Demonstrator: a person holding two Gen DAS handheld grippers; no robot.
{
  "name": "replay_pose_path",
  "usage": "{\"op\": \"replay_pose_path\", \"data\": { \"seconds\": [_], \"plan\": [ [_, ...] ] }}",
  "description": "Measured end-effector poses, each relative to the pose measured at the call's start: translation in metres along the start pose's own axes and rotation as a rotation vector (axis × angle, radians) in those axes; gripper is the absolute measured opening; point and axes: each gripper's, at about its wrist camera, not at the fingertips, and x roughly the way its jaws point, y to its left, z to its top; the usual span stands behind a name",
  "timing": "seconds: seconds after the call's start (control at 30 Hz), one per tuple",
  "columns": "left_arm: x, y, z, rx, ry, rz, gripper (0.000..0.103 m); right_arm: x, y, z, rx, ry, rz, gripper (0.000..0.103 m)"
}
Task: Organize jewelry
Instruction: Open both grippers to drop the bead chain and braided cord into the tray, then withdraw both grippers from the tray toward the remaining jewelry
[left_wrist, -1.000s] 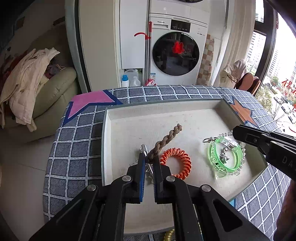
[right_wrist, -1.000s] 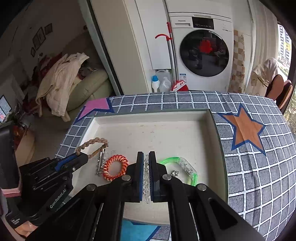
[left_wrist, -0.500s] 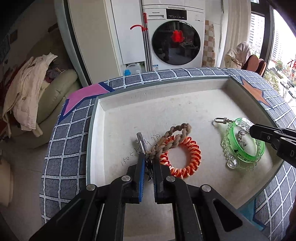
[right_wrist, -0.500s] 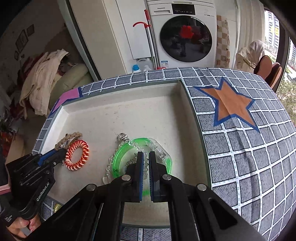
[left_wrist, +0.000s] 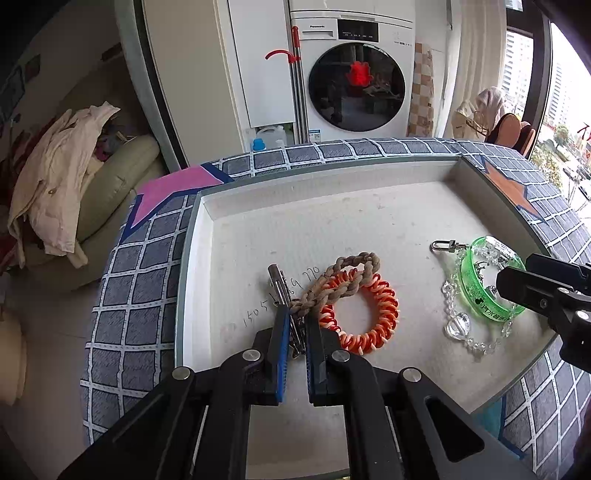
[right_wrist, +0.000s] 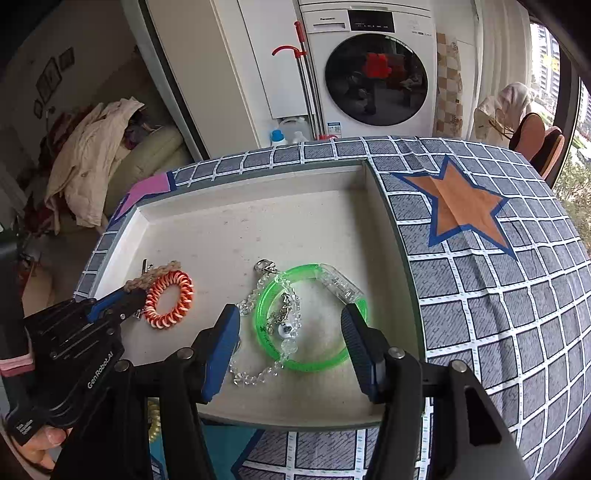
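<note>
On tray (left_wrist: 207, 236): one braided cord (left_wrist: 343, 275), one coil band (left_wrist: 360, 314), one green bangle (right_wrist: 308, 321), one crystal chain (right_wrist: 255, 373).

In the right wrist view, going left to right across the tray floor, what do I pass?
left gripper clamped on the braided rope bracelet → orange coil bracelet → clear bead chain → green bangle → tray's right wall. The open right gripper straddles chain and bangle.

Washing machine (left_wrist: 351, 70), draped sofa (left_wrist: 110, 184)
</note>
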Motion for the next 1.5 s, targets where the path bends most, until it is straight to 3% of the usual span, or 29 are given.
{"op": "replay_pose_path", "data": {
  "seconds": [0.3, 1.03, 1.07, 1.1, 1.13, 1.17, 1.33, 1.5],
  "plan": [
    [-0.020, -0.001, 0.001, 0.011, -0.070, 0.039, 0.027, -0.015, 0.003, -0.004, 0.005, -0.030, 0.004, 0.064],
    [-0.021, -0.001, 0.002, 0.012, -0.066, 0.029, 0.028, -0.024, -0.004, -0.011, 0.030, -0.040, 0.005, 0.068],
    [-0.021, -0.001, 0.002, 0.011, -0.065, 0.031, 0.044, -0.025, -0.004, -0.011, 0.031, -0.042, 0.005, 0.068],
    [-0.022, -0.001, 0.002, 0.009, -0.063, 0.035, 0.098, -0.026, -0.004, -0.011, 0.031, -0.043, 0.006, 0.068],
    [-0.023, 0.000, 0.002, -0.005, -0.072, 0.047, 0.103, -0.027, -0.003, -0.011, 0.031, -0.044, 0.006, 0.068],
    [-0.029, 0.001, 0.002, -0.013, -0.113, 0.060, 0.103, -0.028, -0.003, -0.011, 0.031, -0.046, 0.007, 0.068],
    [-0.035, -0.001, 0.003, 0.002, -0.131, 0.058, 0.103, -0.030, -0.002, -0.012, 0.025, -0.049, 0.002, 0.069],
    [-0.044, 0.005, 0.000, -0.016, -0.147, 0.061, 0.103, -0.035, 0.002, -0.017, 0.006, -0.080, -0.015, 0.095]
  ]
}}
